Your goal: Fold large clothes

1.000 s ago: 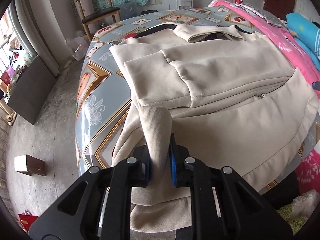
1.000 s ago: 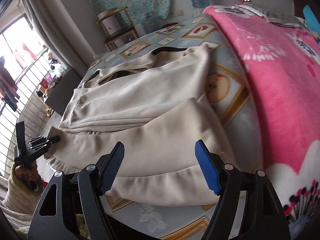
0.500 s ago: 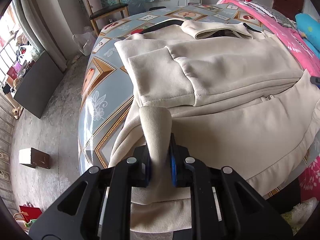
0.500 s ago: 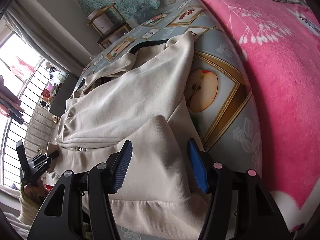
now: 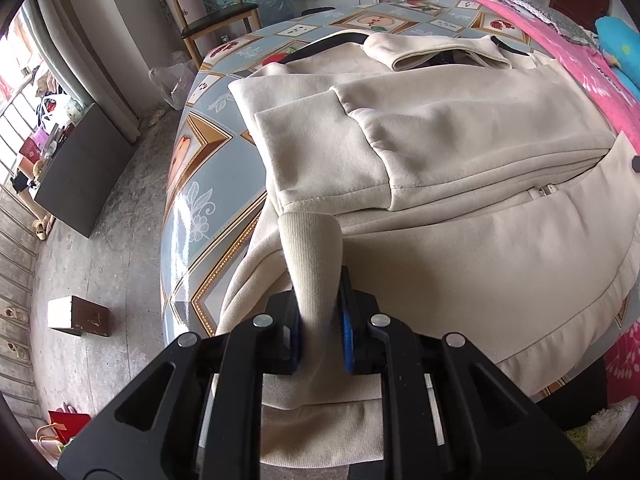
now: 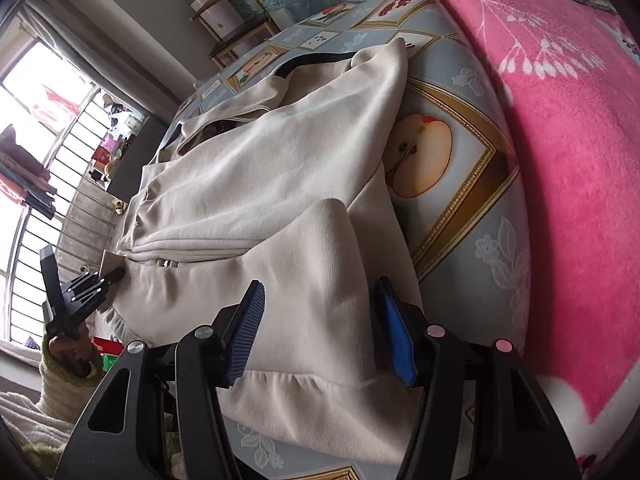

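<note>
A large cream zip jacket point(image 5: 460, 208) lies spread on a table with a blue fruit-patterned cloth point(image 5: 208, 200); its sleeves are folded in over the body. My left gripper point(image 5: 318, 324) is shut on the ribbed hem corner of the jacket at the near left edge. In the right wrist view the jacket point(image 6: 260, 184) fills the middle. My right gripper point(image 6: 320, 320) is open, its blue pads on either side of a raised fold at the jacket's hem corner, not pressing it. The left gripper also shows there point(image 6: 94, 280), held in a hand.
A pink blanket point(image 6: 560, 140) covers the table's right side. A wooden chair point(image 5: 212, 20) stands beyond the table. A dark cabinet point(image 5: 76, 168) and a small box point(image 5: 78, 316) are on the concrete floor at left. A barred window point(image 6: 48, 140) is left.
My right gripper has moved in over the jacket's hem corner and its jaws have narrowed around the raised fold. My left gripper keeps its hold and has barely shifted.
</note>
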The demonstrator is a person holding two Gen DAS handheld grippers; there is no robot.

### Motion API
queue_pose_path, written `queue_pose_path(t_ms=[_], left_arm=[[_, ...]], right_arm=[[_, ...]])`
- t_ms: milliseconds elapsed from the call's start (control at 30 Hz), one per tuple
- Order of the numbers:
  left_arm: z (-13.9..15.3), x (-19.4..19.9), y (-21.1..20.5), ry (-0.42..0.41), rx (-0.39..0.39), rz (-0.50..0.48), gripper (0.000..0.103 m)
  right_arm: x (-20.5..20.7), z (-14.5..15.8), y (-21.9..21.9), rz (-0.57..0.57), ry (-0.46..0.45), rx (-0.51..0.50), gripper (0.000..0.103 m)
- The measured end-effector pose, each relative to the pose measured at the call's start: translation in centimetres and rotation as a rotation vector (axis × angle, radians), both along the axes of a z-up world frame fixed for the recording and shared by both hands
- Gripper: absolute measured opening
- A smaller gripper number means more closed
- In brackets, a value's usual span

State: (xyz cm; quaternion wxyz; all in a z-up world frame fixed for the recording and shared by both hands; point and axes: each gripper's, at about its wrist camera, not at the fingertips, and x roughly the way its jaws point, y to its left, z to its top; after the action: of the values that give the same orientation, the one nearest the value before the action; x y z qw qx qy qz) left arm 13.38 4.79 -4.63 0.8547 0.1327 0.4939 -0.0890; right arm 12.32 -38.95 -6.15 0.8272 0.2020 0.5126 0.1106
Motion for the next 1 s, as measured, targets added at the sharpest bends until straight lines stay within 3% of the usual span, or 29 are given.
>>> queue_pose_path(t_ms=[133,267,533,1000], left_arm=[[0.1,0.0,0.1,0.005,-0.004,0.012,0.015],[0.1,-0.1,0.3,0.003,-0.006,0.013,0.015],[0.1,-0.2,0.2,-0.008,-0.001,0.002,0.015],[0.1,-0.3,0.3,-0.009,-0.005,0.001,0.015]], right_arm=[[0.5,-0.1,0.2,-0.003,0.017,-0.014,0.052],[-0.3,0.4,1.4,0.020,0.031,-0.089,0.048],[-0.1,0.6,3.3,0.005,0.045,-0.279,0.036],[0.0,0.7,8.0,0.051,0.011,-0.646,0.033]])
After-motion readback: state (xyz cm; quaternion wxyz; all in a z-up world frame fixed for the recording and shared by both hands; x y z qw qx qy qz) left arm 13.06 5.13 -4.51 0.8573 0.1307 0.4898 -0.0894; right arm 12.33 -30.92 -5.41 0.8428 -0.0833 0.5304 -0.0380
